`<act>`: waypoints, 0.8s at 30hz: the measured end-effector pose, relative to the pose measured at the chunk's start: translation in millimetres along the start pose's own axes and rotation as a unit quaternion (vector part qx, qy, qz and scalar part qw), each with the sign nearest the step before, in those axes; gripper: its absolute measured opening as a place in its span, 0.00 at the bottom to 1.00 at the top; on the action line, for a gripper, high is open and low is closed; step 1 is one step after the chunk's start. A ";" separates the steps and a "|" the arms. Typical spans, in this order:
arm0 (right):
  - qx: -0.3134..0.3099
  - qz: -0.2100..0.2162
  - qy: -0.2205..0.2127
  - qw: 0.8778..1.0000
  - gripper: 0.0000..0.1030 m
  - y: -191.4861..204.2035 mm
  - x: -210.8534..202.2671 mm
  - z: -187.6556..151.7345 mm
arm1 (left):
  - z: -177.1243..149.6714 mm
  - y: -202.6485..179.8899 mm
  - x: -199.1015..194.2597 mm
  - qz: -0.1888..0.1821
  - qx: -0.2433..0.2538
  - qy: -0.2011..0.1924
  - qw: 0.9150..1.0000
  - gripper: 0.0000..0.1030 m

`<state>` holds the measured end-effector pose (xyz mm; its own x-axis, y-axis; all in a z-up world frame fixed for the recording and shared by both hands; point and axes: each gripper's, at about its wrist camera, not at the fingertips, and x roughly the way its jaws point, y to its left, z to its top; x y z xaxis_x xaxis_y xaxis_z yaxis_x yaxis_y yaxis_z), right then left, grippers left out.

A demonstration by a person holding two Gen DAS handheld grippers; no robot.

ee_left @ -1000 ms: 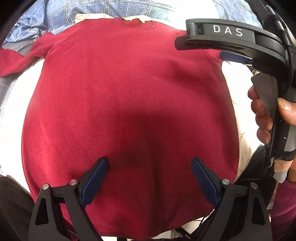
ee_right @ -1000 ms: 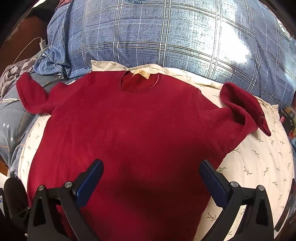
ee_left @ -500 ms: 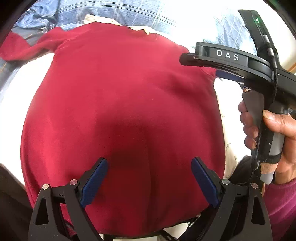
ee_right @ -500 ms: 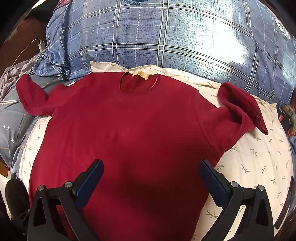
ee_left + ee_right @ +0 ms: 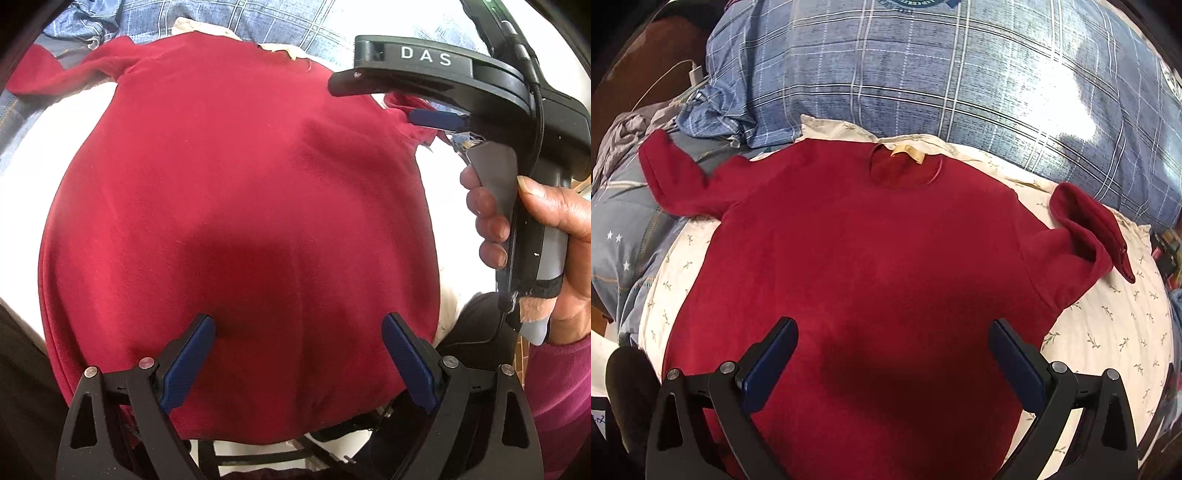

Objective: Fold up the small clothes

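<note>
Left claw: wide open, empty, over hem | Right claw: wide open, empty; hand on grip | Shirt: red fleece, flat on bed, right sleeve curled

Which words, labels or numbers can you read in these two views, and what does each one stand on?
"DAS": white capitals on the black top of the right tongs, seen from the left wrist view.
Neck tag of the red sweater: tan, no print readable.
Round emblem on the plaid bedding, top edge of the right wrist view: cut off and too blurred to read.
Nothing else is readable.
</note>
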<state>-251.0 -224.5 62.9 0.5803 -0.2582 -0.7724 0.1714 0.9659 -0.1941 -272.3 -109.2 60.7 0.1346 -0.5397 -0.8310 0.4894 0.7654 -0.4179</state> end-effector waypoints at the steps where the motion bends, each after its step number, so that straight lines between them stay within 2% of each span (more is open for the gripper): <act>1: -0.003 -0.002 0.001 1.000 1.00 2.0 -0.9 -0.2 | -1.1 -0.5 -1.1 0.000 0.002 -0.002 1.000 0.89; 4: -0.008 -0.006 0.000 1.000 1.00 4.9 -4.3 -0.3 | -0.7 -3.3 -3.0 -0.003 0.006 -0.008 1.000 0.89; 16: -0.016 0.004 -0.001 1.000 1.00 12.2 0.9 6.0 | 4.8 2.0 -20.8 0.028 0.007 -0.028 0.999 0.89; 22: 0.001 0.021 0.001 1.000 1.00 6.2 14.5 11.0 | 24.5 13.7 -41.6 0.064 0.012 -0.052 0.997 0.89; 24: 0.005 0.025 0.001 1.000 1.00 4.4 20.1 14.9 | 41.0 20.7 -51.0 0.090 0.013 -0.071 0.993 0.89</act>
<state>-226.7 -225.7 55.5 0.5868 -0.2098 -0.7821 0.1499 0.9773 -0.1497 -233.7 -80.2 109.5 0.3410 -0.4406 -0.8304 0.4690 0.8453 -0.2559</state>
